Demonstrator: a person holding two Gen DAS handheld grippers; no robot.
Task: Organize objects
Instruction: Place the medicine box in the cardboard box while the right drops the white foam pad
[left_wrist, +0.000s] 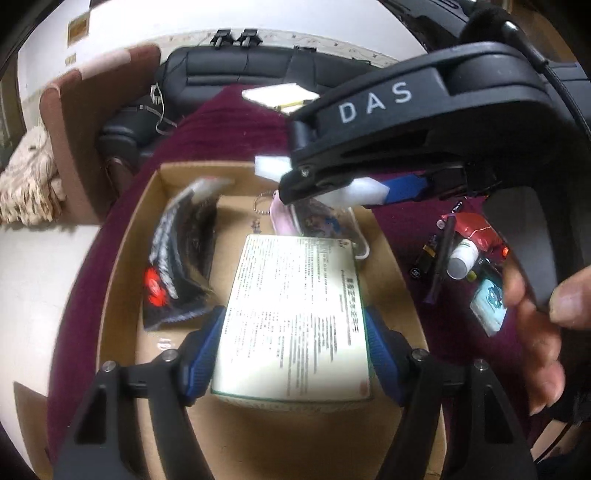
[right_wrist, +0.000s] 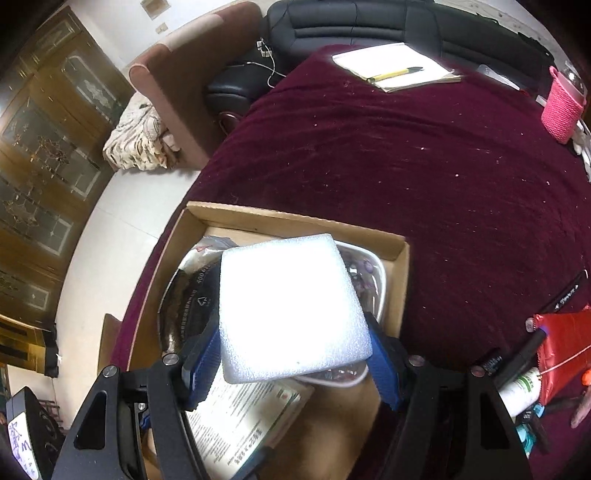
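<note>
My left gripper (left_wrist: 291, 354) is shut on a pale green printed box (left_wrist: 295, 317), held over an open cardboard box (left_wrist: 122, 258) on the maroon tablecloth. In the cardboard box lie a black snack packet (left_wrist: 181, 258) and a clear pouch with a pink edge (left_wrist: 317, 221). My right gripper (right_wrist: 291, 354) is shut on a white foam block (right_wrist: 288, 306) above the same cardboard box (right_wrist: 400, 277). It also shows in the left wrist view (left_wrist: 332, 188), above the box's far side. The green box shows below the foam (right_wrist: 251, 413).
Loose items lie right of the box: a red packet (left_wrist: 476, 229), a white bottle (left_wrist: 461, 258), a black pen (left_wrist: 443, 254), a teal packet (left_wrist: 487, 302). A notepad with a yellow pen (right_wrist: 395, 64) and a pink knitted holder (right_wrist: 561, 103) sit far back. A black sofa (right_wrist: 369, 22) stands beyond.
</note>
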